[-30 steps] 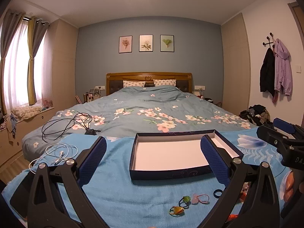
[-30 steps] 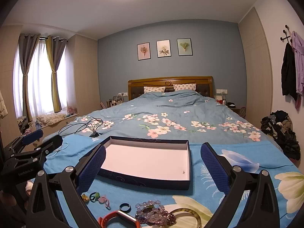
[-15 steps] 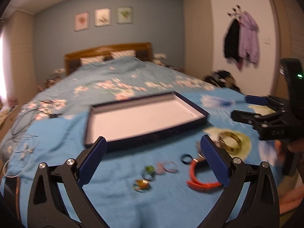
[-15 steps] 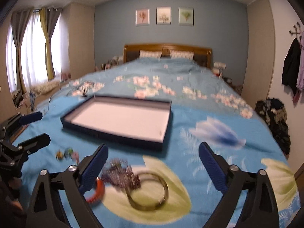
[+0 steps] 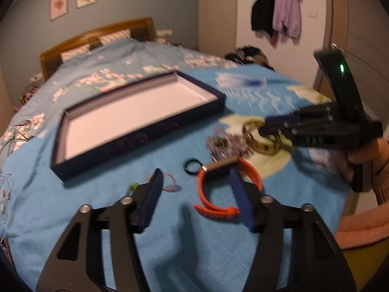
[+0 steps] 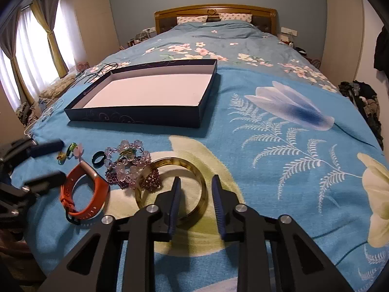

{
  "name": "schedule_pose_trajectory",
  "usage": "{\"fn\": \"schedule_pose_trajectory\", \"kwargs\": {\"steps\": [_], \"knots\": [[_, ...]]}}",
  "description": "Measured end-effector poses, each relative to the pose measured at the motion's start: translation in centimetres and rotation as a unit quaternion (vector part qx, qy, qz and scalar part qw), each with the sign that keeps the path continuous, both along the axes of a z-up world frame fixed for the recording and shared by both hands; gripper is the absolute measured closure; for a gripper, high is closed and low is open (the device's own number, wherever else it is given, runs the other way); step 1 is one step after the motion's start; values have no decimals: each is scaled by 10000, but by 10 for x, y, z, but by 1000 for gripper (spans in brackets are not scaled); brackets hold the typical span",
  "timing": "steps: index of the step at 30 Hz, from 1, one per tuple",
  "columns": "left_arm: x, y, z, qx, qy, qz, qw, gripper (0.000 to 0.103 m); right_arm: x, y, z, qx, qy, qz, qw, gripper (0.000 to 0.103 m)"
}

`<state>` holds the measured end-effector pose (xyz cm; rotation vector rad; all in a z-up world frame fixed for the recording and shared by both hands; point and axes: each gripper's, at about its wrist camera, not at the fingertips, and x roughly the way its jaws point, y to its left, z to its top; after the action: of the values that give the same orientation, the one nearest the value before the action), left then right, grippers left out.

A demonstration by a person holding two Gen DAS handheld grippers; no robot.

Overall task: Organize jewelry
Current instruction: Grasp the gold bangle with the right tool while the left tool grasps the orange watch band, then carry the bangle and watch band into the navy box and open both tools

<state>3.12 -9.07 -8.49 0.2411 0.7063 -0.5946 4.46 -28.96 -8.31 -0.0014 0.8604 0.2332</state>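
A dark blue tray (image 6: 136, 115) with a white floor lies on the bed; it also shows in the left wrist view (image 5: 136, 135). In front of it lie an orange wristband (image 6: 97, 194) (image 5: 252, 171), a black ring (image 6: 98, 158) (image 5: 192, 165), purple bead bracelets (image 6: 128, 168) (image 5: 226, 143), a gold bangle (image 6: 192, 170) (image 5: 262, 146) and small coloured rings (image 6: 70, 149). My right gripper (image 6: 195, 189) is partly open, its jaws straddling the bangle's near right rim. My left gripper (image 5: 194, 187) is open, low over the orange wristband.
The blue flowered bedspread (image 6: 279, 126) covers the bed. Cables (image 6: 102, 69) lie at the far left. Clothes hang on the wall at the right (image 5: 277, 17) and a pile lies on the floor (image 6: 362, 97).
Both grippers have dropped toward the jewelry and tilted down. The right gripper's jaws have narrowed around the bangle's rim. The left gripper has narrowed and come over the orange wristband.
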Motion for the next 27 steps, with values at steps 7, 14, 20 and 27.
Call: {"fn": "schedule_pose_trajectory", "kwargs": {"steps": [7,14,20,27], "knots": [[5,-3,-11,-80,578,-211,9981,63,6,-4,-1,137,97,5,9999,86],[15,-5,-14,-161,963,-236,9949,72,9,-3,0,1,98,76,9999,97],[18,-6,-12,-147,987,-57,9950,95,7,-9,4,162,36,94,9998,98],[21,8,-7,-431,1160,142,9922,96,3,-10,22,414,-203,163,9988,98]]}}
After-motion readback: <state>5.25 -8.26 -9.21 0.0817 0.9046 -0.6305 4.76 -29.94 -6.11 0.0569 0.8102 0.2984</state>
